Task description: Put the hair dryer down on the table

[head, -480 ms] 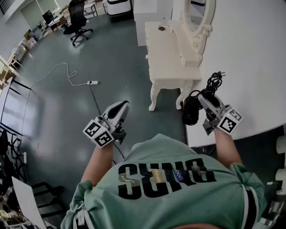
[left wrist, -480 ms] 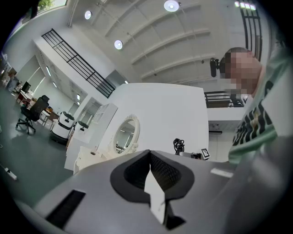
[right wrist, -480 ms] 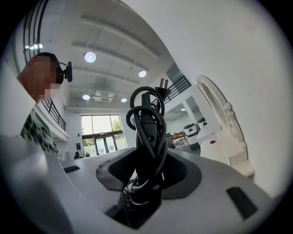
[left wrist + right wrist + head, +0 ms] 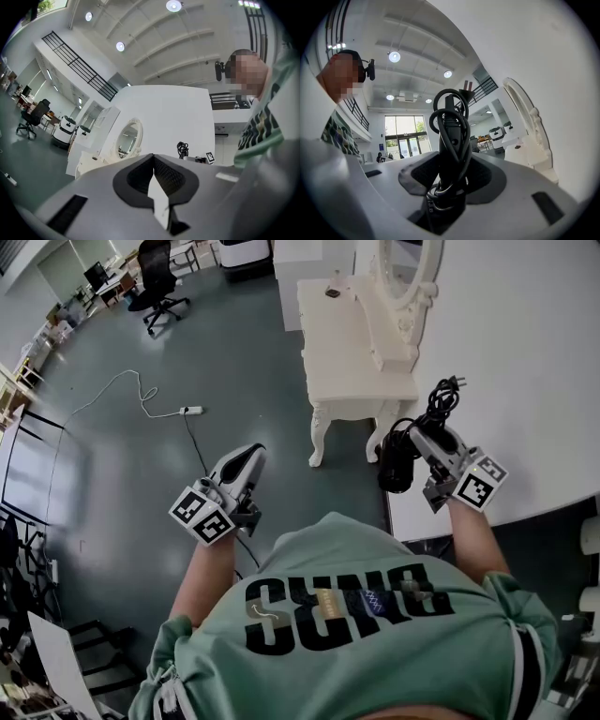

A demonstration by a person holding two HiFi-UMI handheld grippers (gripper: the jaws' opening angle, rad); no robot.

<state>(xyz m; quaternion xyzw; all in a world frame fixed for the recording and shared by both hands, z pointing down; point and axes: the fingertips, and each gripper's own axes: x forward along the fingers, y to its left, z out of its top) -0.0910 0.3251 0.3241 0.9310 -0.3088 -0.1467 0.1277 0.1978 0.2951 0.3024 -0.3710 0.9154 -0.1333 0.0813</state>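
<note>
Left gripper (image 4: 249, 456), at nine o'clock, has its jaws together. Right gripper (image 4: 419, 435), at three o'clock, clamps the hair dryer (image 4: 396, 463).

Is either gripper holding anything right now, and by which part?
The right gripper grips the black hair dryer by its cord-wrapped handle; the left gripper is shut and empty.

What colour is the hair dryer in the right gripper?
The hair dryer is black, as is its coiled cord; the head view shows it best.
</note>
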